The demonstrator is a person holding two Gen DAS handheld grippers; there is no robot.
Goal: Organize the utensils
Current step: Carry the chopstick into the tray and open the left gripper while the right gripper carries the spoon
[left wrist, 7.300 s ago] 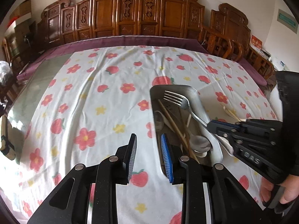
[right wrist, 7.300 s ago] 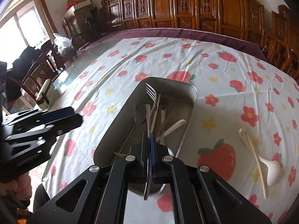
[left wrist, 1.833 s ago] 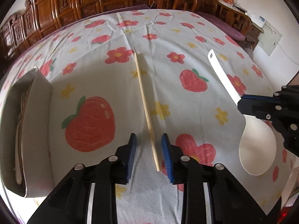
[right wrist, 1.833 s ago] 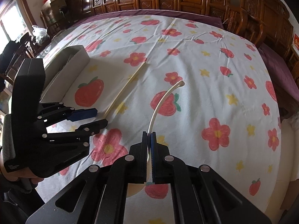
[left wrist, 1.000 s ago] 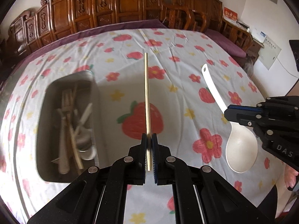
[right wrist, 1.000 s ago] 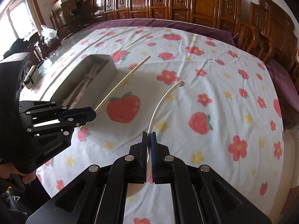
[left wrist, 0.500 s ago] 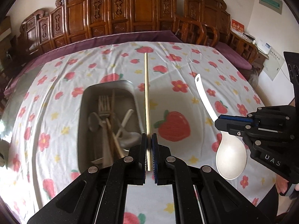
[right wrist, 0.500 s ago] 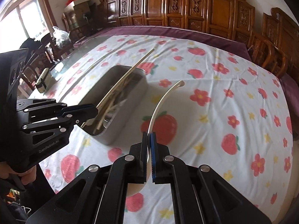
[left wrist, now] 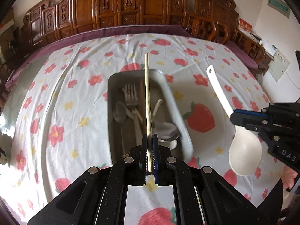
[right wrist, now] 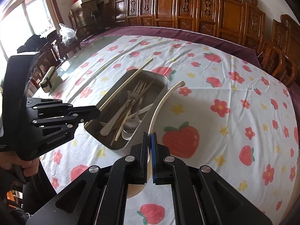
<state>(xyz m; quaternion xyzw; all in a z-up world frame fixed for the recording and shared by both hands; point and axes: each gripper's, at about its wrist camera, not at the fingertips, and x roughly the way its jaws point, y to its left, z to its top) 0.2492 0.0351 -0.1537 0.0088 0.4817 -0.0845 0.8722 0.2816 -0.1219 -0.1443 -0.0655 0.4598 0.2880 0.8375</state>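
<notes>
Chopstick (left wrist: pixel 147 97) clamped in left claw (left wrist: pixel 149 146), long axis along tray (left wrist: pixel 184 131), directly above it. Right claw (right wrist: pixel 149 140) grips spoon (right wrist: pixel 159 103) just beside tray's right wall.

A table (right wrist: pixel 215 32) is carrying a white cloth (left wrist: pixel 75 97) printed with strawberries and flowers. A metal tray (left wrist: pixel 174 103) is sitting on the cloth, holding forks (left wrist: pixel 130 95) and spoons (left wrist: pixel 118 112) in a loose heap.

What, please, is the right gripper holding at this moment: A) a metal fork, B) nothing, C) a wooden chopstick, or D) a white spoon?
D: the right gripper is shut on the white spoon, gripped where the handle joins the bowl, while the left gripper holds the chopstick over the tray.
</notes>
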